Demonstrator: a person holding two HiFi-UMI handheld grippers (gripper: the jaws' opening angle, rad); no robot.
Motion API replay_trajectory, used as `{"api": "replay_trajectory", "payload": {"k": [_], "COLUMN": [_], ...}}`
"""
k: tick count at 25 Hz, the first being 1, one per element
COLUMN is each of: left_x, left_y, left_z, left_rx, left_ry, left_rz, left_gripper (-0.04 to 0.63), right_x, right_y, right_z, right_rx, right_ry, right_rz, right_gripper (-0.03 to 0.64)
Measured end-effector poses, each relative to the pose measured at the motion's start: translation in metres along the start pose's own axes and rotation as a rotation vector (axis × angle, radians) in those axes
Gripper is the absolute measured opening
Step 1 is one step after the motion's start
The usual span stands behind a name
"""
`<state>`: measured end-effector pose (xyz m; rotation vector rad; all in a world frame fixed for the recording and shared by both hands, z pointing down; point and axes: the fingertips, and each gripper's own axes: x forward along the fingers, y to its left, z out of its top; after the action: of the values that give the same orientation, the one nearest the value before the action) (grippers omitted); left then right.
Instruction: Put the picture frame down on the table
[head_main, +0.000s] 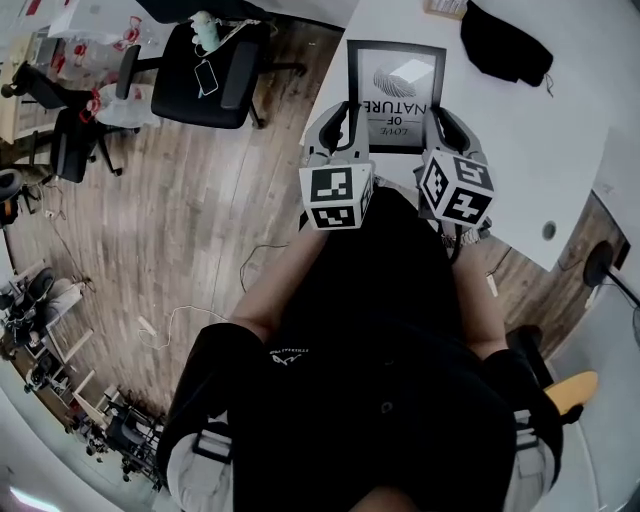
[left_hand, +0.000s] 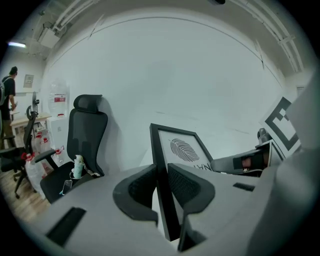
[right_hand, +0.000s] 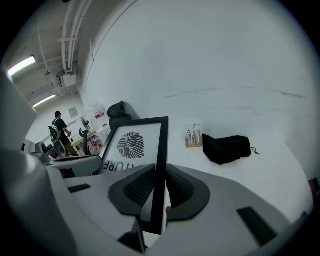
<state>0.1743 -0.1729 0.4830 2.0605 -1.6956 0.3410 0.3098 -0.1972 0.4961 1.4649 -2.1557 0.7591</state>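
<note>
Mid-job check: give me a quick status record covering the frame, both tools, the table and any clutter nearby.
picture frame: black, leaf print, held over the near end of the white table
left tool: shut on the frame's left edge
right tool: shut on the frame's right edge
frame touching table: cannot tell
on table: black pouch and wooden stand, beyond the frame and apart from it
beside table: black office chair
</note>
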Motion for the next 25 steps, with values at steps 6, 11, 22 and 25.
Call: {"api": "replay_trajectory", "payload": {"k": [6, 11, 22, 25], "left_x": [0.025, 0.052, 0.088, 0.098], "left_y": [0.010, 0.020, 0.050, 0.051], "left_z": [-0.033, -0.062, -0.118, -0.128], "left_rx": [-0.038, -0.068, -0.166, -0.152], "left_ry": [0.088, 0.153, 0.318, 0.354], "left_rz": [0.008, -0.010, -0.018, -0.028], "left_gripper": [0.072, 0.072, 0.074, 0.073], "right_x": [0.030, 0.060, 0.105, 0.114], "right_y": [-0.010, -0.018, -0.018, -0.022], "right_z": [-0.029, -0.052, -0.093, -0.105], "right_rx": [0.039, 0.034, 0.070, 0.099], "right_ry": [0.101, 0.171, 0.292, 0.327], "right_rz": [0.006, -0.006, -0.027, -0.043], "right_gripper": [0.067, 0.067, 0.067, 0.067]}}
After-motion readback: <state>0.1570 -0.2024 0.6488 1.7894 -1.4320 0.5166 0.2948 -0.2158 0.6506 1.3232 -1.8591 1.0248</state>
